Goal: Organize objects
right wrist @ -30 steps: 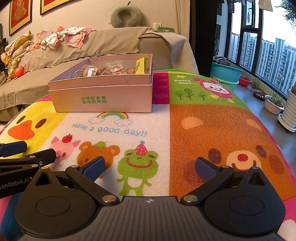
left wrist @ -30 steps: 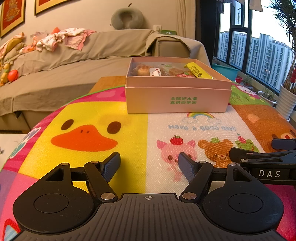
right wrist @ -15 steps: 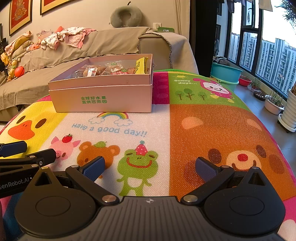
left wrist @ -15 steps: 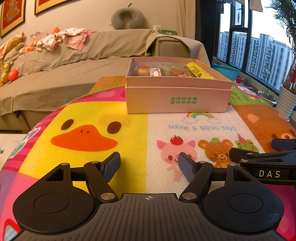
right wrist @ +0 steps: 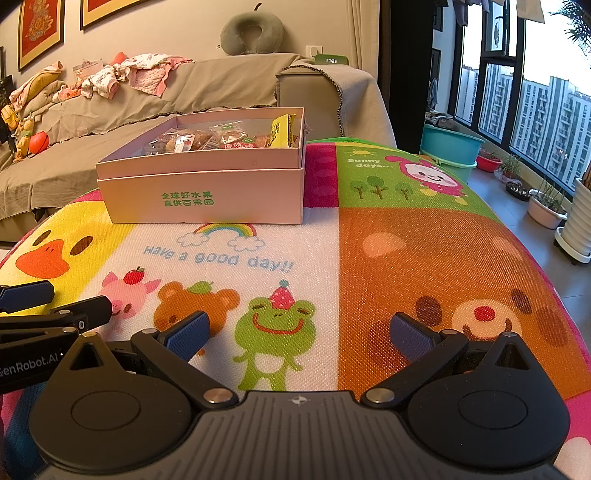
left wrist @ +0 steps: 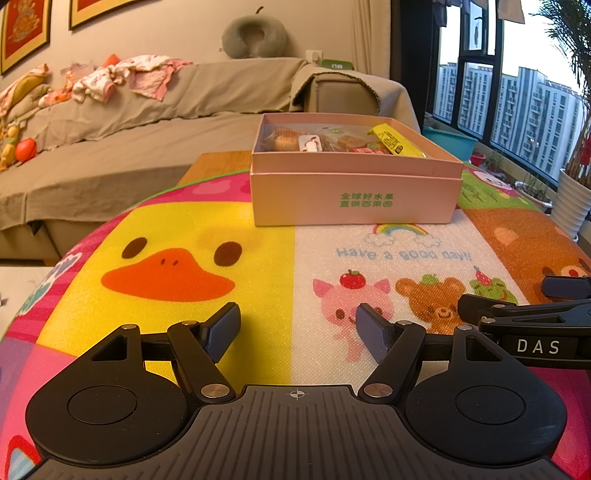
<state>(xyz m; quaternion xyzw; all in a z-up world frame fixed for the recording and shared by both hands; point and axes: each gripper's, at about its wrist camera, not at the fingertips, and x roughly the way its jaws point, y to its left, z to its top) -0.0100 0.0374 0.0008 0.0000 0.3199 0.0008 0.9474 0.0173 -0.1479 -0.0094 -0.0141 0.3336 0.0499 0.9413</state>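
Note:
A pink cardboard box (left wrist: 354,199) with green lettering stands at the far side of the cartoon mat (left wrist: 177,229); it also shows in the right wrist view (right wrist: 207,192). Several wrapped snacks (left wrist: 332,142) and a yellow packet (left wrist: 395,142) lie inside it. My left gripper (left wrist: 297,328) is open and empty, low over the mat near its front edge. My right gripper (right wrist: 301,330) is open and empty beside it, over the frog picture. Each gripper's side shows in the other's view.
A covered sofa (left wrist: 129,122) with clothes (left wrist: 125,77) and a neck pillow (left wrist: 255,35) runs behind the table. Teal tubs (right wrist: 450,151) and potted plants (right wrist: 546,206) stand by the window on the right. The mat's edges drop off left and right.

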